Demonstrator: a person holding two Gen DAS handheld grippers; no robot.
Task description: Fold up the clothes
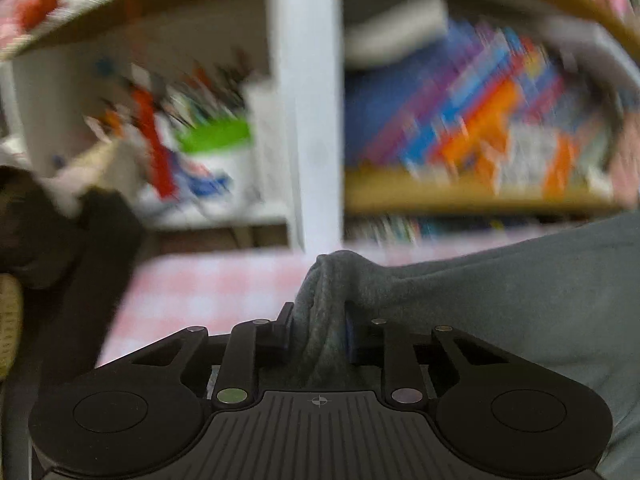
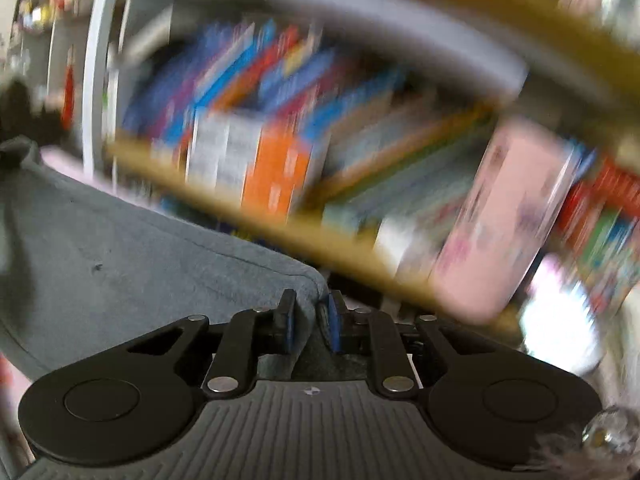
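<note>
Left hand-held gripper (image 1: 318,330) pinches bunched grey garment (image 1: 500,296); right hand-held gripper (image 2: 310,326) clamps its hemmed corner. Fabric soft, fleecy, spread taut over pink-checked table (image 1: 208,288).

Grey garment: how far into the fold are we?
Done: both grips look made. The left gripper is shut on a bunched edge of the grey garment; the right gripper pinches a corner of it. In hand: the cloth spans between them, lifted above the pink checked tablecloth, both views motion-blurred. Left: no finished fold or crease is visible, so laying down and folding seemingly remain.
</note>
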